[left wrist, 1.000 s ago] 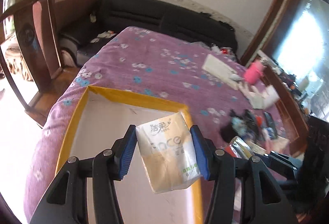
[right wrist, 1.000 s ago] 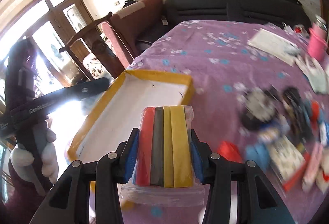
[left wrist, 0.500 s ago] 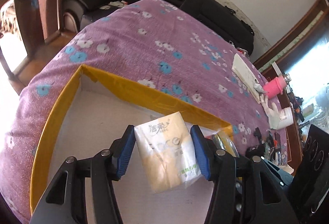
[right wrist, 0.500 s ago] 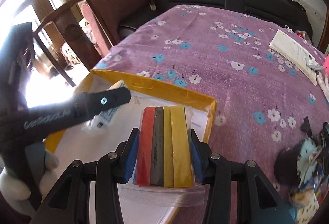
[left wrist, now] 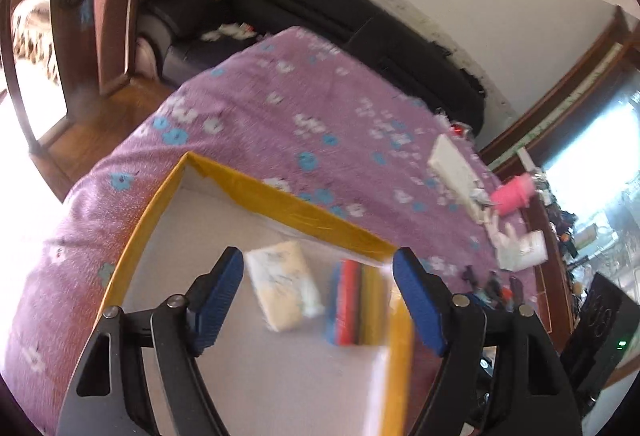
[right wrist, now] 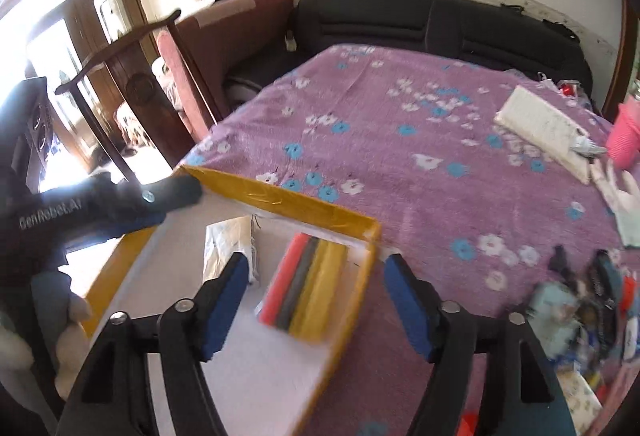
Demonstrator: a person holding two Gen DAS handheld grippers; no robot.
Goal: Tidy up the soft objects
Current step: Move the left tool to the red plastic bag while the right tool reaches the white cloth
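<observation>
The left claw (left wrist: 318,296) points down at a slant. Its two blue fingers (left wrist: 218,300) stand wide apart and its jaws are opening. Nothing is pressed between the pads. Its black arms spread out like a V toward the camera.

The right claw (right wrist: 316,300) also points down at a slant. Its blue fingers (right wrist: 224,300) are spread wide and its jaws are opening too. The pads touch nothing.

In the right wrist view, the left claw (right wrist: 176,193) reaches in from the left side as a dark, blurry shape. A gloved hand (right wrist: 60,316) in light cloth grips its handle low at the left edge.
</observation>
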